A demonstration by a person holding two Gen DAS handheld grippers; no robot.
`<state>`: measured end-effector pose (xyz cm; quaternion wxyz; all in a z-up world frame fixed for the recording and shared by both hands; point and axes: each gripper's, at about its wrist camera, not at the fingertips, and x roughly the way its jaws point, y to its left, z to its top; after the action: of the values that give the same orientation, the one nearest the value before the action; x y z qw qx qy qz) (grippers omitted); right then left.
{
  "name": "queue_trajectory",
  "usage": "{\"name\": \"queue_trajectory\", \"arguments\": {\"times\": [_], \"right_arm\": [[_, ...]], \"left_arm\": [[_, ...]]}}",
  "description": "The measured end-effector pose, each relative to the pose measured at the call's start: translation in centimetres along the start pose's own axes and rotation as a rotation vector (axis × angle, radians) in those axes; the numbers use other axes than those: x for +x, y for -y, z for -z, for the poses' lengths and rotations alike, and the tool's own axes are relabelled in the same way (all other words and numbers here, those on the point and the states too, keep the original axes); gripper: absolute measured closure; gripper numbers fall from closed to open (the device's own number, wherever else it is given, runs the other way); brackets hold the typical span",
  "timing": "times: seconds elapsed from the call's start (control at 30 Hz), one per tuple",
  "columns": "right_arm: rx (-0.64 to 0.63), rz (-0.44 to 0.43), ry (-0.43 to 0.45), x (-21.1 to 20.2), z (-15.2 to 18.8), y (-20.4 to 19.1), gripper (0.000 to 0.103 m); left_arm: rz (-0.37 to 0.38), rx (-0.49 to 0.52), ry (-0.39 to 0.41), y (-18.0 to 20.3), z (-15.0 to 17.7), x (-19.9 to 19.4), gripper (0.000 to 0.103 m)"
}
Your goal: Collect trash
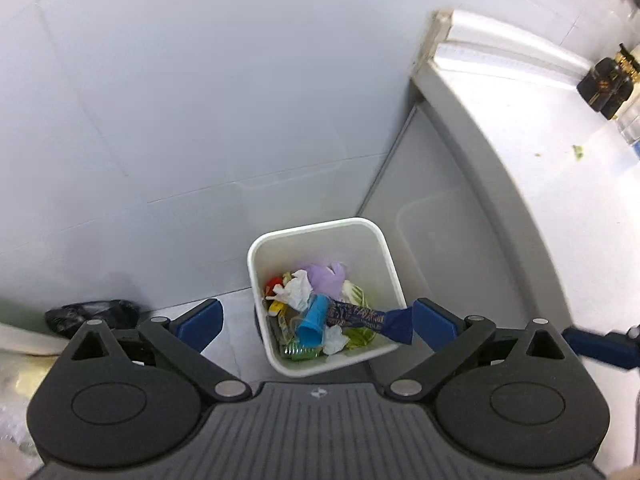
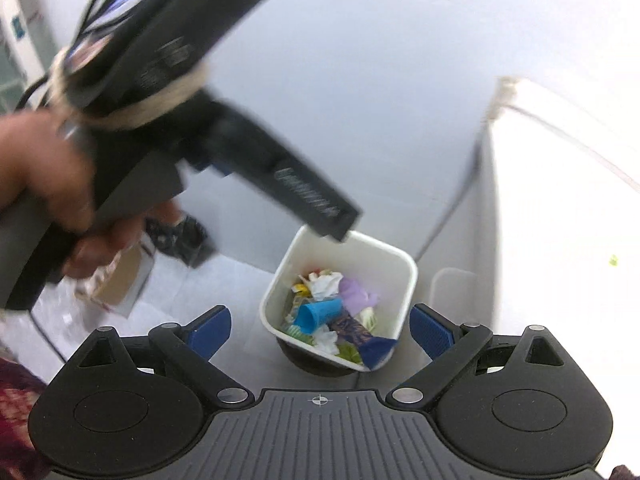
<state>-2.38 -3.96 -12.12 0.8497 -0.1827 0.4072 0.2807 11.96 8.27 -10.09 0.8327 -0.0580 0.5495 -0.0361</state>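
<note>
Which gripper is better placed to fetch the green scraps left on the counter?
Probably the right gripper: open and empty, on the counter's side. The left gripper, also open, hangs over the trash bin, farther from the green scraps.

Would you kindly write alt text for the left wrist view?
The open left claw hangs above a white bin holding trash: a blue cup, a dark blue wrapper, purple plastic and crumpled tissues. A counter lies to the right.
</note>
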Motion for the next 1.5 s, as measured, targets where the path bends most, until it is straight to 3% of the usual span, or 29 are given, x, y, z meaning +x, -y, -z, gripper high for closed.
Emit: {"name": "queue_trajectory", "arguments": {"times": [0.3,0.5,0.7,1.03,1.5], "right_arm": [[0.252,0.104,0.027,-7.3,0.5,4.0,0.003],[0.419,0.117,0.011,-10.7,1.3,5.7,0.002],[0.478,0.174,0.029,-12.4,1.9,7.3,0.002],[0.517,0.21,0.037,-13.1,2.7,9.0,0.002],[0.543,0.205,0.052,-13.2,3.1,10.4,0.002]], "left_arm": [[0.013,-0.007,-0.012,2.8,1.3,-6.5,0.001],[-0.065,0.009,-0.016,4.3,2.2,-8.5,0.001],[-0.122,-0.009,-0.048,4.5,2.9,-9.2,0.001],[-0.126,-0.066,-0.065,5.2,2.9,-9.8,0.001],[-0.134,-0.068,-0.074,6.4,2.6,-9.7,0.001]]}}
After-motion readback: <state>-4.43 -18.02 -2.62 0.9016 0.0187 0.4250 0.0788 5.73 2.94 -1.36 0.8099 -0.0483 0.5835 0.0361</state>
